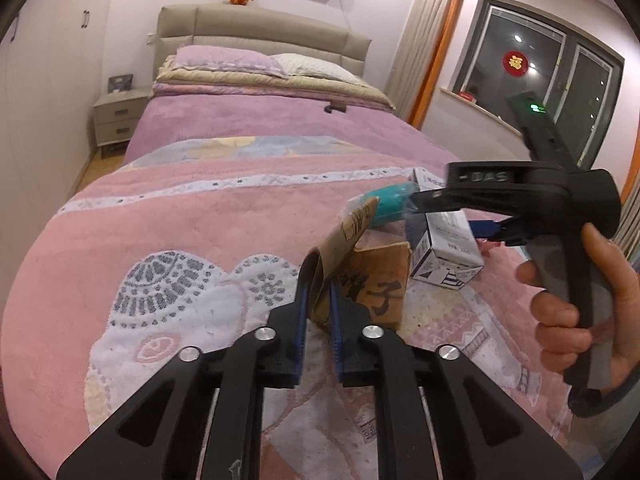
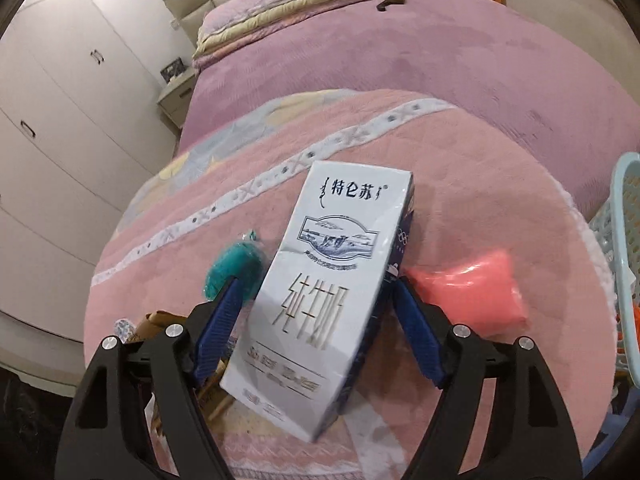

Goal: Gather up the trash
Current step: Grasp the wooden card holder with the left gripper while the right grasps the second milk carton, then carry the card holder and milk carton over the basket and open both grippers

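A brown cardboard box with black handwriting lies on the pink bedspread. My left gripper is shut on its raised flap. Just behind it lies a white milk carton, also in the left wrist view. My right gripper stands open astride the carton, a blue pad on each side, with a slim gap at the left pad. A teal wrapped wad lies left of the carton and a pink plastic packet to its right.
A light blue mesh basket stands at the right edge of the bed. A person's hand holds the right gripper's handle. Pillows, a small dark object, a nightstand and white wardrobes lie beyond.
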A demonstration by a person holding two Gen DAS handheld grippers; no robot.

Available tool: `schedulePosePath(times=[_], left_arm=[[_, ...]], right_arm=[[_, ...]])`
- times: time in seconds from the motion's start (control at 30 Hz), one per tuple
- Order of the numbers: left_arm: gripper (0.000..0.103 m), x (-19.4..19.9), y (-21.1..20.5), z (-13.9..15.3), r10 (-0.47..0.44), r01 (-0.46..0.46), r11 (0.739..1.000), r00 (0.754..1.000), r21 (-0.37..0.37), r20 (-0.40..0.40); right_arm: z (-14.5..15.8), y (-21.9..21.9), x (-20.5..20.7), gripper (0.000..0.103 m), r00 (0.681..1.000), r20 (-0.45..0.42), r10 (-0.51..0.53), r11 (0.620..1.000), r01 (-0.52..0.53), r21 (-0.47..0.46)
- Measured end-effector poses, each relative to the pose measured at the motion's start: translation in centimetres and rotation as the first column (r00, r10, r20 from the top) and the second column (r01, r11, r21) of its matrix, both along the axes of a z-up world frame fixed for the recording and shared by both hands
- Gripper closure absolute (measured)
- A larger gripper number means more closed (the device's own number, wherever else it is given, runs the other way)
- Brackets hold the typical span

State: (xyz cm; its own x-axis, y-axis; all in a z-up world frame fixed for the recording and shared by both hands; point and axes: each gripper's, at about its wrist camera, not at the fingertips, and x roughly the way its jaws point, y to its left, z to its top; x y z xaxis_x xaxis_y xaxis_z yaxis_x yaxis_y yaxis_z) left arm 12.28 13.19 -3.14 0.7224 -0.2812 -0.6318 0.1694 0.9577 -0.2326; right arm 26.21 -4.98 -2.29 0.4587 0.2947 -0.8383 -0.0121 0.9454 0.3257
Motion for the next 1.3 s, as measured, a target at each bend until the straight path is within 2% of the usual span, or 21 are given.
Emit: schedulePosePath(times=[0.03,0.07,0.1,0.13,0.27,0.4,0.5,0.6,0.67,0.7,0.73,0.77,0.83,0.87,0.97,1.1,1.3], left_arm=[[0.073,0.0,0.1,0.0,0.006,-0.006,1.0,1.0,0.0,-0.001],[0.064,-0.1,0.1,0.1,0.013,-0.013,1.0,1.0,0.001,-0.002],[0.049,-0.1,0.1,0.1,0.02,-0.02,1.0,1.0,0.002,-0.002],[0.044,-0.1,0.1,0.2,0.028,-0.028,1.0,1.0,0.004,0.0],[0.044,0.7,-0.1,0.0,0.022,-0.021,1.0,0.999,0.022,-0.04],[0.044,2.0,-0.4,-0.1,0.023,-0.017,0.998,0.995,0.057,-0.092],[0.047,2.7,-1.0,0.1,0.013,-0.003,0.995,0.994,0.098,-0.105],[0.055,3.2,-1.9,0.0,-0.019,0.032,0.993,0.993,0.109,-0.114],[0.068,3.4,-2.4,-0.4,-0.017,0.033,0.992,0.992,0.125,-0.125],[0.078,3.3,-2.6,-0.6,0.0,0.019,0.989,0.992,0.147,-0.126],[0.082,3.2,-2.7,-0.8,0.023,-0.002,0.985,0.992,0.172,-0.123],[0.084,3.1,-2.6,-0.7,0.027,-0.007,0.986,0.992,0.164,-0.12],[0.097,2.7,-2.2,-0.4,0.025,-0.012,0.994,0.992,0.107,-0.126],[0.1,2.5,-2.0,-0.2,0.023,-0.013,0.997,0.992,0.08,-0.124],[0.101,1.6,-2.0,0.9,0.038,-0.031,0.997,0.995,0.07,-0.092],[0.101,0.5,-2.4,2.8,0.01,-0.008,1.0,0.999,0.023,-0.046],[0.102,-0.5,-5.0,6.0,-0.05,0.05,0.999,0.998,0.001,0.026]], right_arm=[[-0.1,0.5,0.1,0.03,1.0,-0.002,0.008,1.0,-0.008,-0.015],[-0.4,1.1,0.0,0.03,1.0,-0.005,0.016,0.999,-0.016,-0.04],[-0.6,1.3,-0.1,0.03,1.0,-0.004,0.022,0.998,-0.022,-0.053],[-0.7,1.6,-0.4,0.03,0.999,0.012,0.032,0.997,-0.031,-0.077],[-0.7,1.7,-1.9,0.038,0.991,0.043,0.128,0.989,-0.125,-0.079],[-0.1,1.2,-3.6,0.051,0.973,0.088,0.213,0.975,-0.206,-0.083],[0.0,0.4,-4.7,0.051,0.962,0.098,0.256,0.965,-0.249,-0.079],[-0.1,0.0,-5.8,0.051,0.949,0.113,0.296,0.954,-0.287,-0.085],[0.0,0.0,-6.7,0.051,0.942,0.122,0.313,0.949,-0.303,-0.091],[0.0,-0.3,-7.1,0.051,0.941,0.126,0.316,0.948,-0.306,-0.091],[0.1,-0.4,-7.5,0.051,0.94,0.129,0.317,0.947,-0.307,-0.09],[0.1,-0.7,-7.8,0.051,0.938,0.135,0.318,0.947,-0.31,-0.083],[0.4,-1.2,-8.5,0.052,0.936,0.151,0.319,0.948,-0.312,-0.068],[0.5,-1.5,-8.8,0.052,0.935,0.161,0.317,0.948,-0.312,-0.056],[1.5,-2.4,-9.7,0.052,0.932,0.194,0.306,0.951,-0.308,-0.023],[3.3,-3.2,-11.0,0.052,0.925,0.243,0.292,0.954,-0.299,-0.012],[6.9,-5.9,-12.9,0.052,0.907,0.346,0.241,0.97,-0.241,-0.045]])
